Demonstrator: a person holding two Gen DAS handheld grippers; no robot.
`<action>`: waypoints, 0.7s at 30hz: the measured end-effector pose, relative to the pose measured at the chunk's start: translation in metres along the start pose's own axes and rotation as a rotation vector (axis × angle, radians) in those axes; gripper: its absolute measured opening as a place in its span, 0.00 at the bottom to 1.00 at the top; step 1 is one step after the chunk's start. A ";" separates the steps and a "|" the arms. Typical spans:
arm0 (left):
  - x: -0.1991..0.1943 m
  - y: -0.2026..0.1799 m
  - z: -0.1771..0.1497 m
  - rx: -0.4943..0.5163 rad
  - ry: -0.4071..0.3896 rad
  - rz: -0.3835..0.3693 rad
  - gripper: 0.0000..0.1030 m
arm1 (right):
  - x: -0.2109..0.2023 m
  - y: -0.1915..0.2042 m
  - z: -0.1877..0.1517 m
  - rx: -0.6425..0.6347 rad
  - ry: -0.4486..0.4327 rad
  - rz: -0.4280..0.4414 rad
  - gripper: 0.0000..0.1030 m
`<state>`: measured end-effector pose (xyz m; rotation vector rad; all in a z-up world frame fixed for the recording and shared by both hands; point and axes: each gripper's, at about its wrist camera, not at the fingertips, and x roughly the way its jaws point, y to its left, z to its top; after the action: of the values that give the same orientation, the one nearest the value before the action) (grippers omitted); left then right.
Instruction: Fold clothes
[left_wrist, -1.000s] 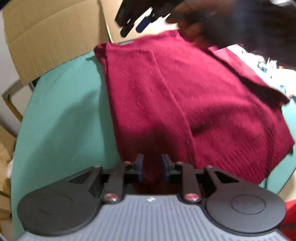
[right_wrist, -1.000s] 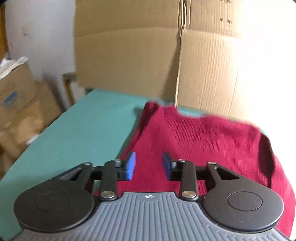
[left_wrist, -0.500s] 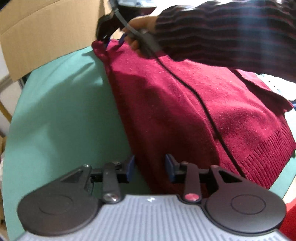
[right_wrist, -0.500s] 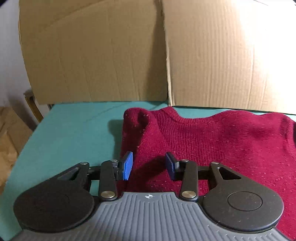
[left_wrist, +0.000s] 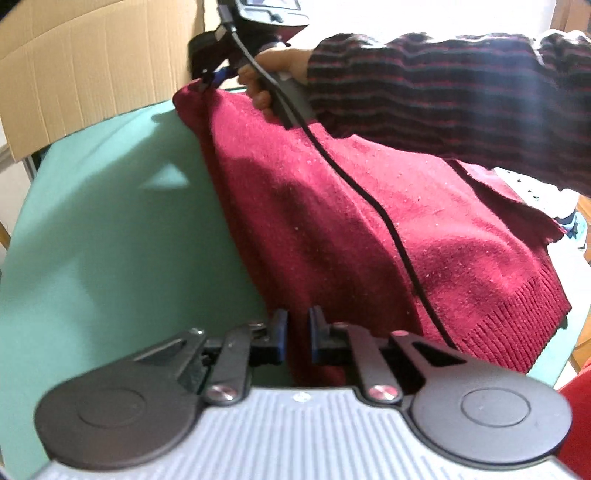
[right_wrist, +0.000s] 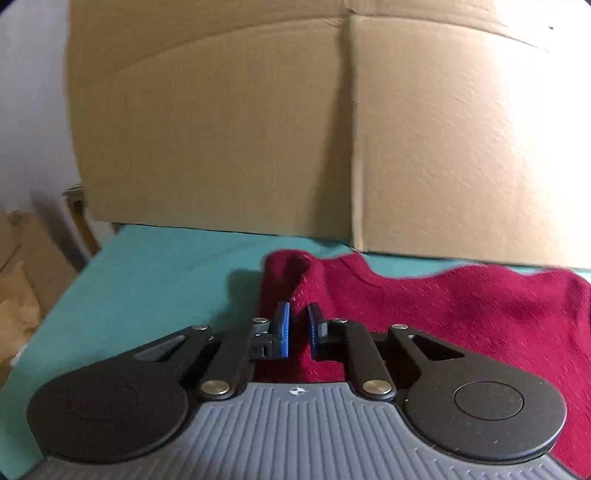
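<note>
A dark red knit sweater lies on the green table cover. My left gripper is at the sweater's near left edge. Its jaws are closing and a fold of the knit is pinched between the blue pads. My right gripper is at the far left corner of the sweater. Its jaws are closing too, and the knit bunches up between its pads. The left wrist view shows that right gripper held by a hand in a striped sleeve that reaches across the sweater.
A tall cardboard sheet stands along the far edge of the green cover. A black cable trails from the right gripper over the sweater. Cardboard boxes sit beyond the table's left side.
Both grippers' jaws have narrowed from wide apart onto the sweater's left edge. The far corner now bunches up between the right pads. The right hand reached that corner a second ago and has stayed there.
</note>
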<state>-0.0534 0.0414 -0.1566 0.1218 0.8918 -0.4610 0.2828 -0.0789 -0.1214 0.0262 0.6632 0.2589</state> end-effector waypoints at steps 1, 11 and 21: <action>0.001 0.000 -0.001 -0.001 0.005 -0.001 0.07 | 0.003 0.003 -0.001 -0.009 0.006 0.009 0.11; 0.012 0.007 -0.005 -0.033 0.044 -0.021 0.07 | 0.008 -0.006 -0.010 0.050 0.029 0.011 0.31; 0.011 0.005 -0.003 -0.019 0.044 -0.033 0.08 | -0.016 -0.004 -0.010 0.102 -0.079 -0.080 0.39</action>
<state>-0.0469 0.0430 -0.1676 0.1000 0.9419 -0.4821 0.2660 -0.0873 -0.1201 0.1071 0.5975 0.1459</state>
